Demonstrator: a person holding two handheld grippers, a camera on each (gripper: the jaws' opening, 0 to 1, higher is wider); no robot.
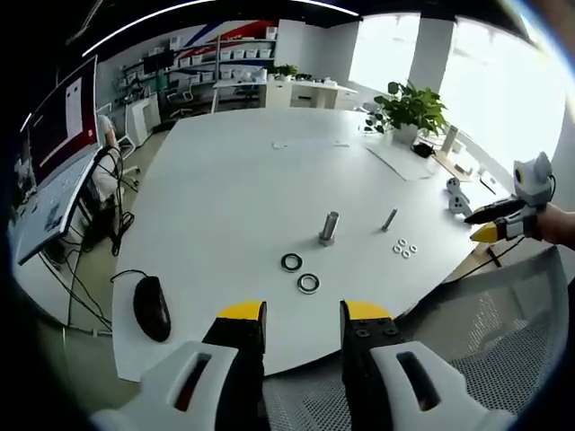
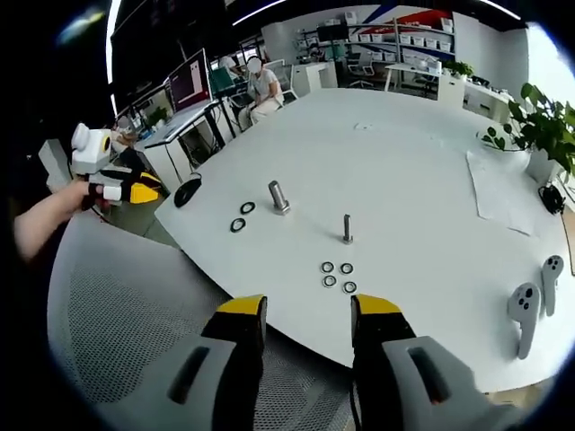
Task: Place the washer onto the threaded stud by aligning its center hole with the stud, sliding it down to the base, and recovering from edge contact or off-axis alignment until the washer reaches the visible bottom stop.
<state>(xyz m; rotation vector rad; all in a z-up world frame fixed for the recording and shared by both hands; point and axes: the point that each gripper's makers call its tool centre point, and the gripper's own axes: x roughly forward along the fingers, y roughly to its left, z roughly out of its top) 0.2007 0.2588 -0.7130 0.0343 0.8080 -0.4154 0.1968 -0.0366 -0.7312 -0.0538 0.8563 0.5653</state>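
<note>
At frame centre on the white counter [image 2: 404,171], a threaded stud [image 2: 347,228] stands upright above four small washers [image 2: 337,277]. Both the left hand-held gripper [image 1: 303,314] and right hand-held gripper [image 2: 308,310] sit at bottom centre, jaws apart, holding nothing.

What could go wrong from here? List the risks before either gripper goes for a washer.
1. Four small washers lie tightly clustered; open jaws may nudge neighbours or lift two.
2. Two studs stand here: a thin stud and a thicker bolt beside larger rings. Mismatched parts probably won't seat.
3. Washers lying flat on the table are likely hard to grip.
</note>
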